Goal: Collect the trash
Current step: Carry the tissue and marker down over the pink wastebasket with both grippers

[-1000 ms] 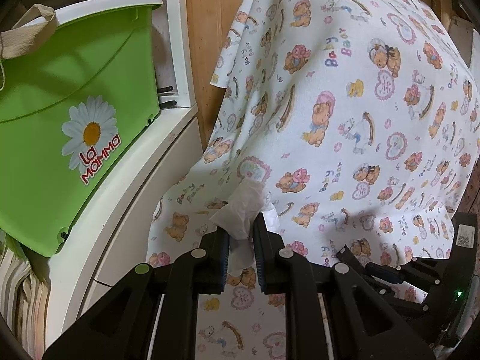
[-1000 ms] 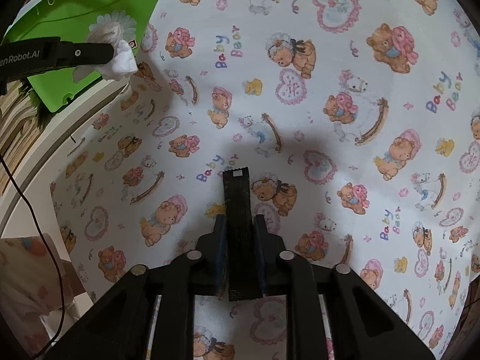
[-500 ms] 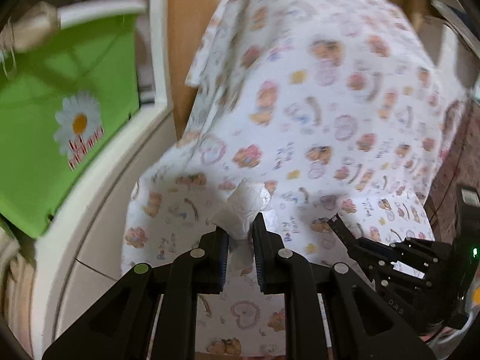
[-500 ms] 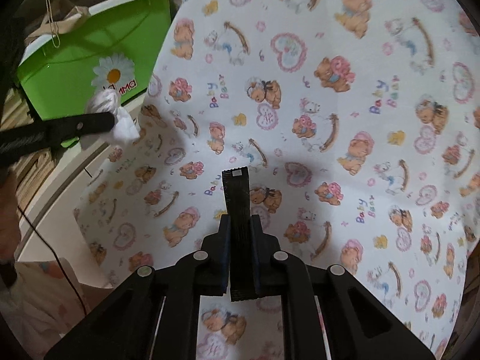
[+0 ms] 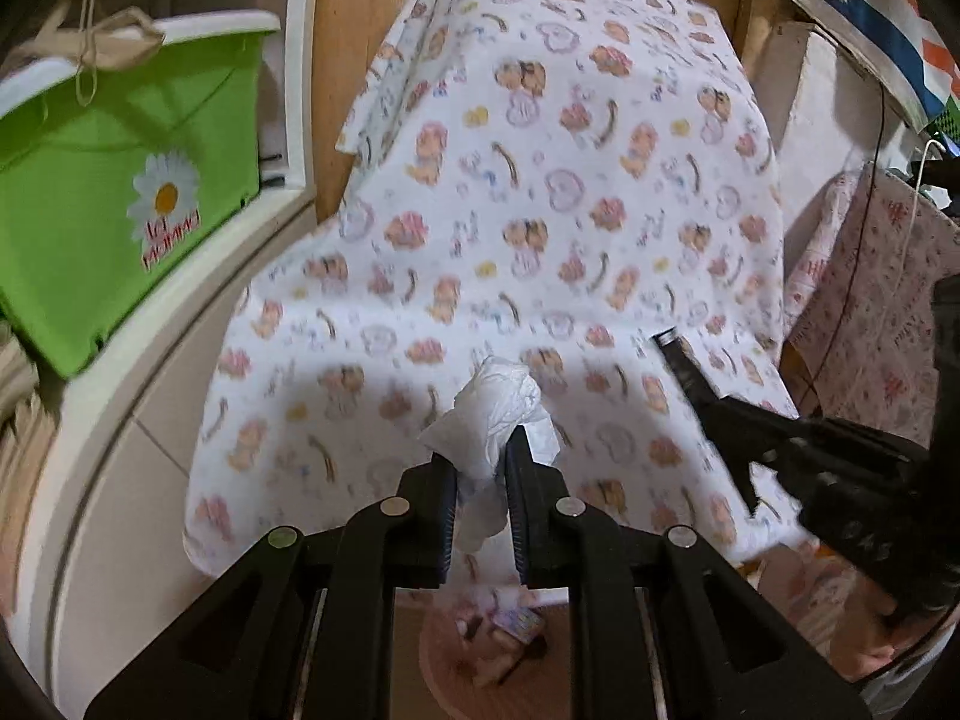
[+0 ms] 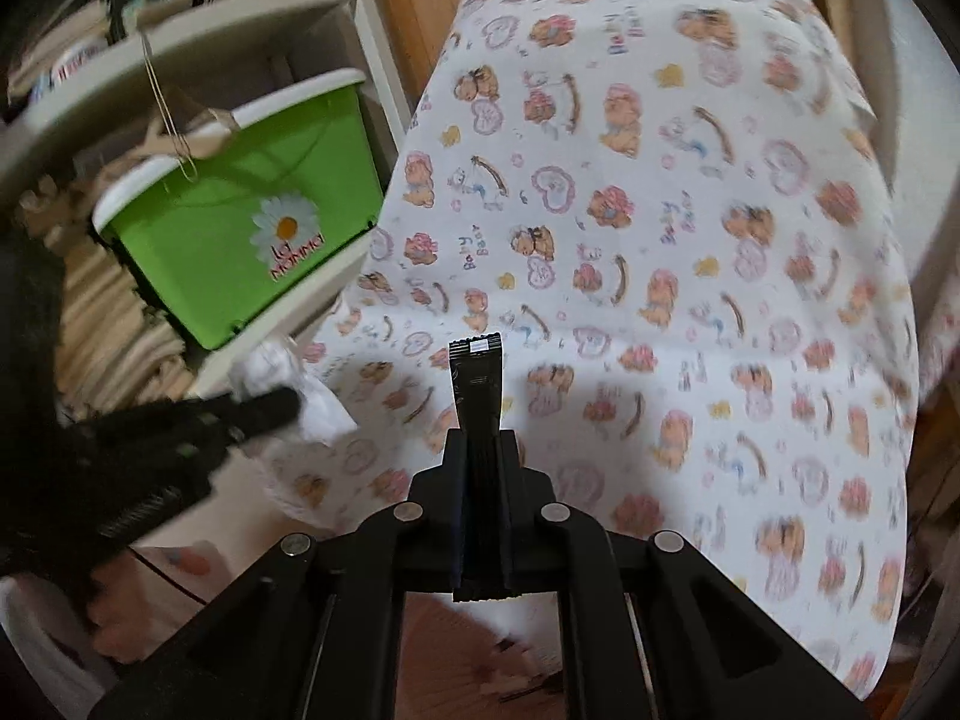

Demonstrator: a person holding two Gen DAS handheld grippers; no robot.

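Note:
A crumpled white tissue [image 5: 495, 405] sticks up between the pads of my left gripper [image 5: 480, 456], which is shut on it above the near edge of the bear-print tablecloth [image 5: 540, 210]. My right gripper [image 6: 480, 441] is shut on a flat black wrapper strip [image 6: 477, 378] that points forward over the same cloth [image 6: 660, 240]. In the left wrist view the right gripper [image 5: 696, 372] comes in from the right. The left gripper [image 6: 270, 411] with the tissue [image 6: 273, 369] shows at the left of the right wrist view. A blurred round pinkish container [image 5: 498, 648] with some items lies on the floor below.
A green tub with a daisy label [image 5: 120, 228] [image 6: 252, 228] sits on a white shelf [image 5: 198, 294] left of the table. Wooden panelling [image 5: 342, 60] stands behind. A patterned cloth [image 5: 870, 312] and a thin cable hang at the right.
Both grippers have drawn back and up from the table top, so its near edge and the floor now show. Each keeps its hold: tissue in the left, black wrapper in the right.

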